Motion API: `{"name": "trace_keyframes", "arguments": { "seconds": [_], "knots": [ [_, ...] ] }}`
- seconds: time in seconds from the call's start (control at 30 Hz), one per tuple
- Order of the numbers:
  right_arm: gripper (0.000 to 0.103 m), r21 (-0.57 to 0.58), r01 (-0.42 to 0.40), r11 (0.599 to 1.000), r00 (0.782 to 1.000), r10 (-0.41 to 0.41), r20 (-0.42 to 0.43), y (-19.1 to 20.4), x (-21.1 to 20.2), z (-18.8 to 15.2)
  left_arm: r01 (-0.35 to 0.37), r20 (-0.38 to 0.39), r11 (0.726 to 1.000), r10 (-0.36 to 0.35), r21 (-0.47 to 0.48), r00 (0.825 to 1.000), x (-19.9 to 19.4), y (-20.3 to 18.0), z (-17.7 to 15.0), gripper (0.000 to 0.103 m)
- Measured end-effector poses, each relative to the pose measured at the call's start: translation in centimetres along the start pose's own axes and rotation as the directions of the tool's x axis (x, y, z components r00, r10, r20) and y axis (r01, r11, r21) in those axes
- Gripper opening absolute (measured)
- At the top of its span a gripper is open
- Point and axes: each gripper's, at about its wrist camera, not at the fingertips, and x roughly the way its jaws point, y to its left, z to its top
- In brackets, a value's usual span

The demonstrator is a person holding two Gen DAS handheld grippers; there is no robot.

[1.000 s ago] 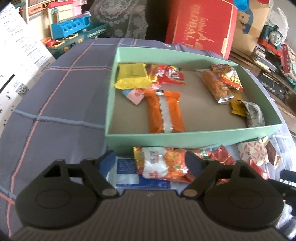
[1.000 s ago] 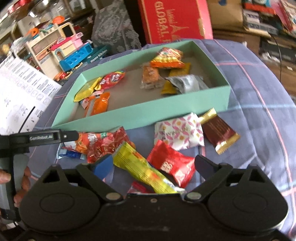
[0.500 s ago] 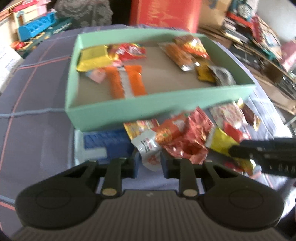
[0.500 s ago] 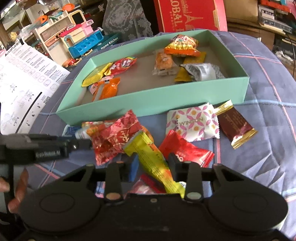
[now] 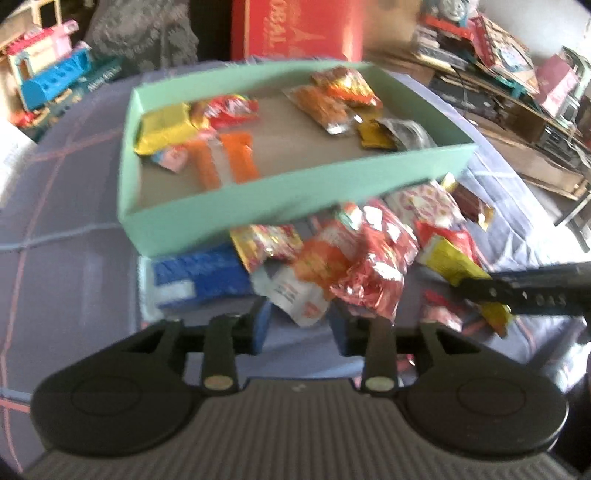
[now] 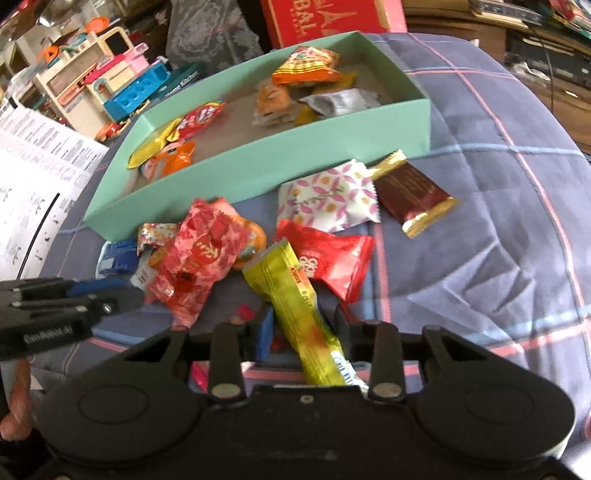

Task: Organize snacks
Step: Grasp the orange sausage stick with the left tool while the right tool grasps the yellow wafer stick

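Note:
A mint-green box (image 5: 295, 192) (image 6: 236, 177) holds several snack packets. In front of it lies a pile of loose snacks. My left gripper (image 5: 301, 326) hovers low over the pile's near edge. Its jaws are opening, and a corner of a white-and-orange packet (image 5: 295, 295) lies between the fingers, unpinched. A crinkled red packet (image 5: 373, 273) (image 6: 199, 258) and a blue packet (image 5: 199, 277) flank it. My right gripper (image 6: 303, 325) is shut on a long yellow-green packet (image 6: 295, 295), whose far end rests on a red packet (image 6: 332, 258).
A pink-flowered white packet (image 6: 328, 199) and a brown bar (image 6: 410, 192) lie on the plaid cloth (image 6: 480, 240) beside the box. A red carton (image 5: 295, 26) stands behind, toys (image 6: 110, 74) and a printed sheet (image 6: 33, 177) at left, clutter (image 5: 517, 74) at right.
Both grippers went from wide open to narrow. The right closed on the yellow-green packet. The left narrowed over the white-and-orange packet, then widened a little, and its view swung sideways.

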Motion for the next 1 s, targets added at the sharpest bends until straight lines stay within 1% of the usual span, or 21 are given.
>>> {"name": "trace_keyframes", "arguments": {
  "seconds": [0.13, 0.27, 0.33, 0.43, 0.5, 0.53, 0.6, 0.7, 0.73, 0.8, 0.9, 1.0],
  "knots": [
    [0.035, 0.002, -0.001, 1.000, 1.000, 0.001, 0.013, -0.1, 0.0, -0.3, -0.034, 0.016, 0.999, 0.034, -0.018, 0.999, -0.2, 0.8, 1.1, 0.041],
    [0.034, -0.023, 0.011, 1.000, 1.000, -0.010, 0.026, 0.1, -0.1, -0.6, -0.042, 0.020, 0.999, 0.042, 0.029, 0.999, 1.0, 0.1, 2.6, 0.042],
    [0.025, -0.020, 0.031, 0.999, 0.998, -0.030, 0.055, 0.0, -0.4, -0.7, -0.048, 0.014, 0.997, 0.047, 0.068, 0.999, 1.9, -0.9, 3.1, 0.042],
    [0.023, 0.040, 0.026, 0.999, 0.997, -0.028, 0.067, -1.6, -0.9, -0.7, -0.024, 0.000, 0.991, 0.025, 0.131, 1.000, 2.9, -2.8, 3.1, 0.042],
    [0.022, 0.079, 0.044, 0.996, 0.996, -0.049, 0.072, -2.9, -1.2, -0.9, -0.004, -0.015, 0.984, 0.007, 0.176, 1.000, 3.3, -4.2, 2.7, 0.043],
    [0.021, 0.097, 0.051, 0.994, 0.996, -0.059, 0.072, -3.6, -1.3, -1.1, 0.000, -0.019, 0.981, 0.004, 0.192, 1.000, 3.5, -4.7, 2.5, 0.044],
    [0.020, 0.131, 0.044, 0.990, 0.995, -0.055, 0.082, -4.8, -1.6, -1.5, 0.004, -0.018, 0.976, 0.000, 0.220, 1.000, 3.5, -5.7, 2.1, 0.053],
    [0.020, 0.142, 0.032, 0.989, 0.995, -0.045, 0.091, -5.2, -1.5, -1.6, 0.085, -0.040, 0.973, -0.078, 0.215, 0.996, 3.2, -6.0, 1.9, 0.054],
    [0.020, 0.135, 0.035, 0.990, 0.994, -0.048, 0.094, -5.1, -1.4, -1.6, 0.079, -0.031, 0.975, -0.074, 0.207, 0.997, 3.0, -5.8, 2.0, 0.054],
    [0.021, 0.121, 0.041, 0.992, 0.993, -0.053, 0.102, -5.0, -1.3, -1.6, 0.041, -0.007, 0.982, -0.041, 0.186, 0.999, 2.7, -5.3, 2.3, 0.054],
    [0.021, 0.118, 0.034, 0.992, 0.992, -0.047, 0.113, -5.2, -1.2, -1.8, -0.002, 0.008, 0.988, 0.001, 0.155, 1.000, 2.6, -4.1, 2.8, 0.054],
    [0.021, 0.114, 0.029, 0.993, 0.992, -0.043, 0.121, -5.1, -1.5, -1.8, -0.042, 0.002, 0.982, 0.042, 0.184, 0.999, 3.3, -3.8, 3.1, 0.054]
  ]
}}
